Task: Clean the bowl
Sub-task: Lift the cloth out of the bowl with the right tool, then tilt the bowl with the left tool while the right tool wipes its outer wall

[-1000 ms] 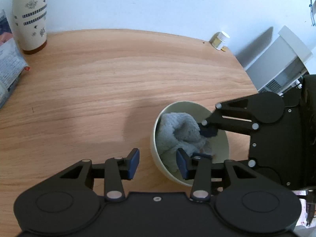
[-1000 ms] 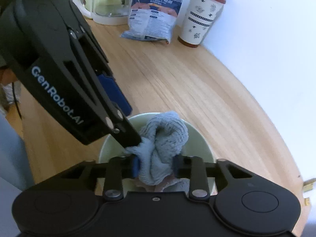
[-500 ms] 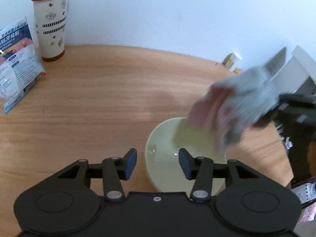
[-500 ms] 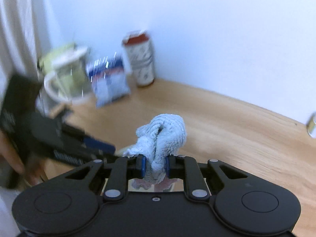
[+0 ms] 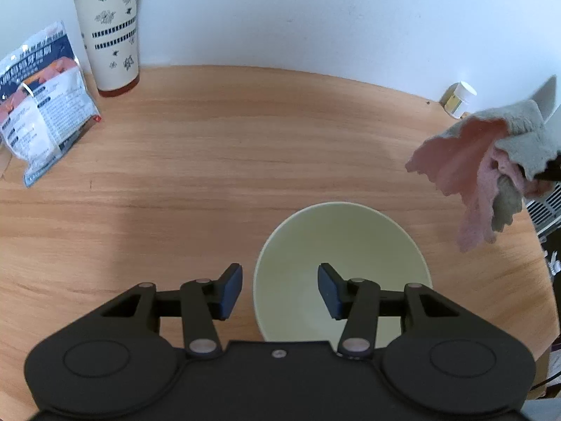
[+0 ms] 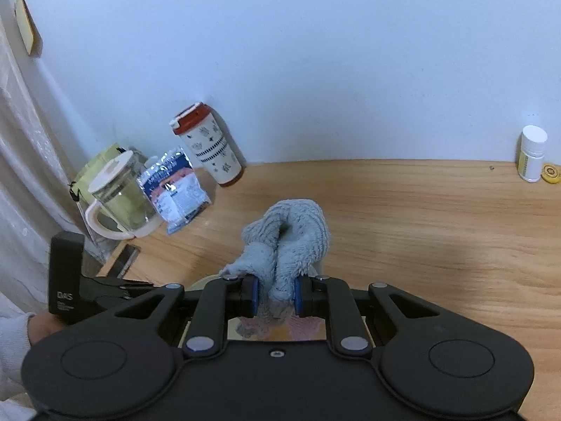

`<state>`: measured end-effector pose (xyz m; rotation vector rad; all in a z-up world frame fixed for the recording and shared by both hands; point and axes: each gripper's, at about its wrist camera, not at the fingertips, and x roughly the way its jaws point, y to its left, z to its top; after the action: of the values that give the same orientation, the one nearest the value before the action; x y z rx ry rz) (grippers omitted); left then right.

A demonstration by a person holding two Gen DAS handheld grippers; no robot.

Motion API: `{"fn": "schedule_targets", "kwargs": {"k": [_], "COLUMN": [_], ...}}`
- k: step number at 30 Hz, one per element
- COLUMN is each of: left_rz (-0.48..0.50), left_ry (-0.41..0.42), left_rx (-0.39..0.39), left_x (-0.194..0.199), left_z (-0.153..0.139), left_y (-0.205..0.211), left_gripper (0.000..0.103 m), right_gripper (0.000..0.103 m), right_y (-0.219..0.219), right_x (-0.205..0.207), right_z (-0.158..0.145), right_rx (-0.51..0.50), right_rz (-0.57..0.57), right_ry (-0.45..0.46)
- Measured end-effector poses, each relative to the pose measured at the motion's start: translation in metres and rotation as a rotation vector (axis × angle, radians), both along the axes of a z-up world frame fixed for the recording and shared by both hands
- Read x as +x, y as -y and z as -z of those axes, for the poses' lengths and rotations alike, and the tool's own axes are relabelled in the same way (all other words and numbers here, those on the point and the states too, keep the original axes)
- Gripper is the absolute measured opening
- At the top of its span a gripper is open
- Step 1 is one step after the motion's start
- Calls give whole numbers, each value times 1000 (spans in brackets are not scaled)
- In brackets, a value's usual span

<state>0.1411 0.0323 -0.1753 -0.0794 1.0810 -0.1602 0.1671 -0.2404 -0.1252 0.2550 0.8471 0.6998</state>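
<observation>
Cloth lifted clear of the bowl, rim straddled but not gripped

Far left by the wall, a red-lidded patterned tumbler (image 5: pixel 107 31) stands out of the way. The left gripper (image 5: pixel 278 293), jaws partly apart, straddles the near rim of the pale green round bowl (image 5: pixel 342 242) on the wooden table (image 5: pixel 210 161), probably to steady it, pads not pressing. Right, the right gripper (image 6: pixel 275 296) is clamped narrow on a bunched grey-and-pink fleecy cloth (image 6: pixel 287 238), held beside the bowl.
</observation>
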Motion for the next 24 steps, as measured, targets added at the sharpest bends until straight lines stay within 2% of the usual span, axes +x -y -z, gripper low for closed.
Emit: {"fn": "schedule_targets", "kwargs": {"k": [3,8,9,13,18,24], "left_rz": [16,78,87,111,133,170], "left_ry": [-49,-49,-51,-59,-85,-88], "left_rx": [-33,-75,-75,-84,-89,-80], "left_x": [6,15,16,19,25,25], "left_z": [8,11,11,12,15,12], "left_y": [-4,-4,-4,-8,-17,-16], "left_gripper": [48,47,38,31,13,9], "right_gripper": [20,20,20,20,20,20], "right_y": [-6,-21,-22,-20,-26,-33], "right_x": [3,5,5,7,10,12], "right_z": [2,6,8,17,26,31], "right_rx": [-9,-36,-43,-40,-41,-53], "right_rz": [-3,21,25,55,63,57], "right_ry": [7,-11,-17,-56,-90,-106]}}
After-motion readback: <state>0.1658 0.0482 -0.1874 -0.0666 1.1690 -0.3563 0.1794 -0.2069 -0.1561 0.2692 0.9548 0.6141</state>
